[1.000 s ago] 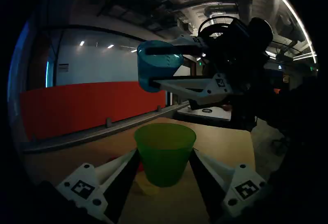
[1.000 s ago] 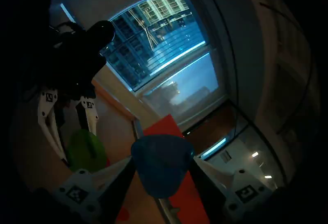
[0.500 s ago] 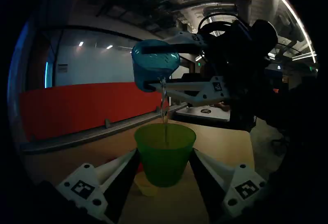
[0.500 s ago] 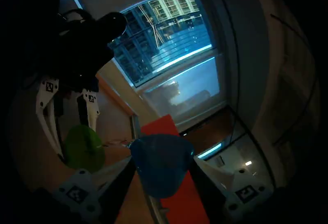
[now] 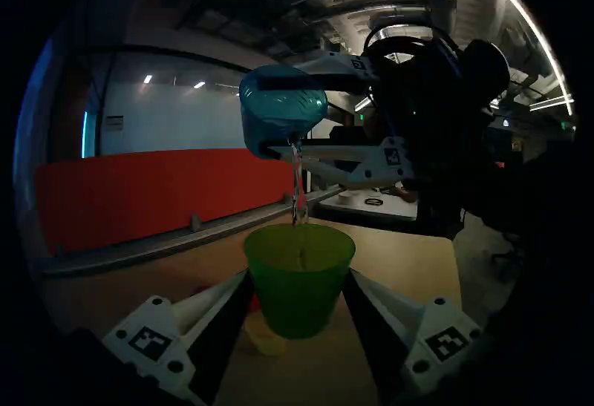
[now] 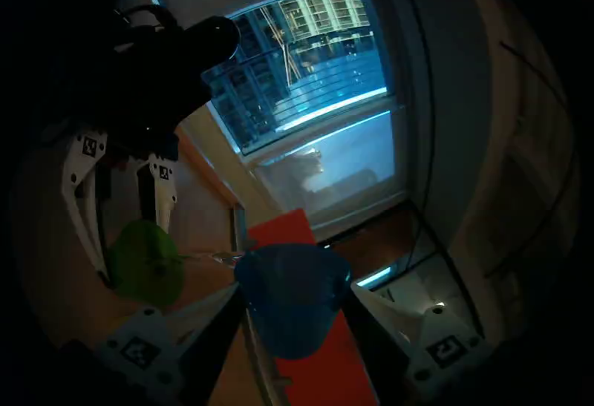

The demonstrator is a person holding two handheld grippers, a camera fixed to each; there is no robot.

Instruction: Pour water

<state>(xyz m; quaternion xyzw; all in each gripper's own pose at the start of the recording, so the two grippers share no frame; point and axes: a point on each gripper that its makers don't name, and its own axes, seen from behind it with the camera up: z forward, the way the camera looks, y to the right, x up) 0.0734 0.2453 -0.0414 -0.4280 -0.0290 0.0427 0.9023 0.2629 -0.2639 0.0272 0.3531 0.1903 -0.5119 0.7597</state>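
In the left gripper view my left gripper point(image 5: 299, 302) is shut on an upright green cup point(image 5: 299, 278) above the wooden table point(image 5: 393, 254). Over it the right gripper point(image 5: 312, 113) holds a blue cup point(image 5: 281, 109) tipped on its side, and a thin stream of water point(image 5: 297, 191) falls from its rim into the green cup. In the right gripper view my right gripper point(image 6: 293, 313) is shut on the blue cup point(image 6: 291, 298). The green cup point(image 6: 143, 261) sits to its left between the left gripper's white fingers point(image 6: 157, 191), with water point(image 6: 211, 257) running towards it.
A small yellow object point(image 5: 261, 338) and a red one point(image 5: 254, 303) lie on the table under the green cup. A red partition wall point(image 5: 156, 187) runs behind the table. A large window point(image 6: 312, 102) fills the tilted right gripper view.
The blue cup has tipped further. Water started flowing half a second ago and still streams into the green cup. The green cup and left gripper have stayed put.
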